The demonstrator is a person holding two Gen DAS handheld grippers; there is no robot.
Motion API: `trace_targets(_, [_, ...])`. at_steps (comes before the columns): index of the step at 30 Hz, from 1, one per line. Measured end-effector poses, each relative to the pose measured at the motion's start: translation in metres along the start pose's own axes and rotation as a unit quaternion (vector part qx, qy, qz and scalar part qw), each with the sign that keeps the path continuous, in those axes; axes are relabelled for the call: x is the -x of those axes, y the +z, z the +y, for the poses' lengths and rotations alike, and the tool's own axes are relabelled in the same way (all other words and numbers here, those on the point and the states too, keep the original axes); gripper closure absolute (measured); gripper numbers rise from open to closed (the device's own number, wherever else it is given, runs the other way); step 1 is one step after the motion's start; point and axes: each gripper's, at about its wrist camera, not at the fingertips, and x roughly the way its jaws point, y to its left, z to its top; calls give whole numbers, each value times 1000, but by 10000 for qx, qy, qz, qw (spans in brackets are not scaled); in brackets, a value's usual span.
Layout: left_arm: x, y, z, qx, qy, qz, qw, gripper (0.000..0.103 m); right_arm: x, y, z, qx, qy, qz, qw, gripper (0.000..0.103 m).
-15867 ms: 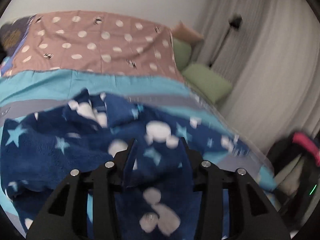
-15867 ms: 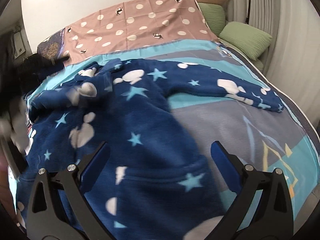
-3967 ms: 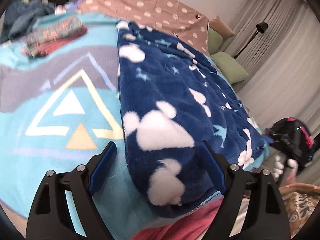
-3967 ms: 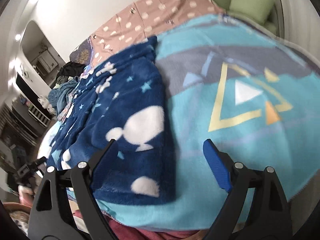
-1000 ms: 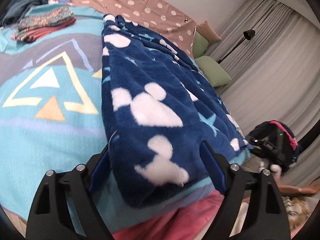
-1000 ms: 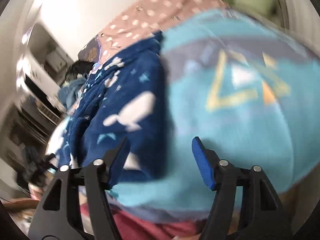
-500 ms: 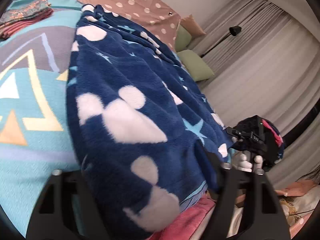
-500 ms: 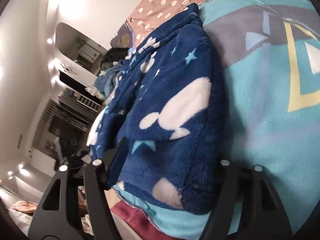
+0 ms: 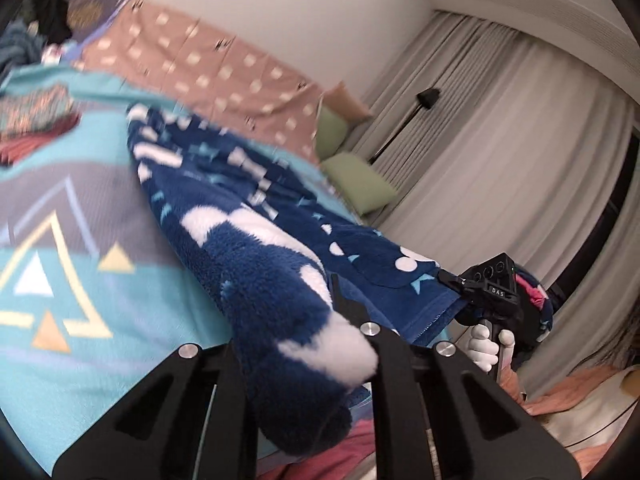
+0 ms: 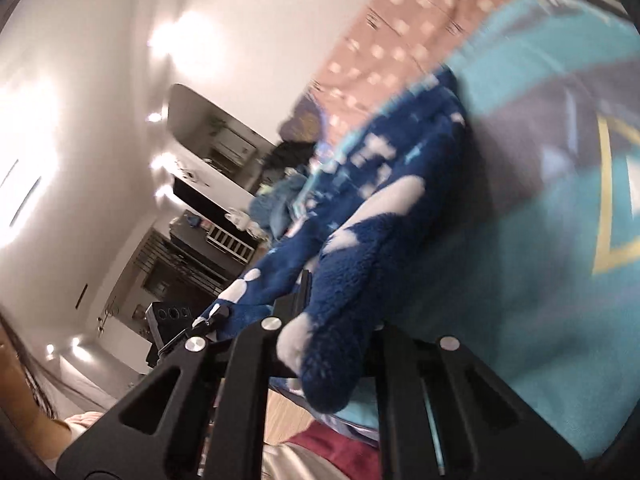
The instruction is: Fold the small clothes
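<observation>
Bed [image 9: 80,280] bears fleece [image 9: 256,280]; left gripper [image 9: 296,332] and right gripper [image 10: 332,320] jaws closing on hem. Thick pile may slip, spoiling fold.

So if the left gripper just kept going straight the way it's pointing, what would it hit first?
Likely more of the blue fleece garment that the closing left gripper already pinches; it stretches ahead across the bed, though depth is unclear.

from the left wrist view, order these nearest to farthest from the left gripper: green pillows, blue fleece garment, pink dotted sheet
1. blue fleece garment: clamped in the left gripper, centre foreground.
2. green pillows: right of centre, by the curtain.
3. pink dotted sheet: far end of the bed, upper left.
</observation>
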Motion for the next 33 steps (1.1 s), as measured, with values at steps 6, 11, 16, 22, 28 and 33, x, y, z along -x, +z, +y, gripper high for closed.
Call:
trace_targets(6, [56, 28, -41, -491, -86, -895, 9947, 92, 48, 20, 45, 645, 410, -909, 9929, 93])
trace_targets(11, [42, 45, -41, -769, 200, -905, 9927, 91, 33, 39, 43, 847, 23, -964, 9917, 93])
trace_targets(16, [7, 73, -17, -557, 355, -735, 9951, 92, -5, 69, 23, 576, -82, -939, 9939, 93])
trace_targets(22, [-14, 114, -5, -622, 393, -831, 9938, 91, -32, 114, 21, 819, -203, -990, 9915, 91])
trace_targets(28, [-41, 159, 7, -748, 482, -851, 9924, 91, -63, 160, 21, 991, -230, -979, 9900, 90])
trace_targets(33, [-66, 198, 26, -752, 744, -770, 9914, 91, -99, 204, 14, 1061, -294, -902, 9898, 90])
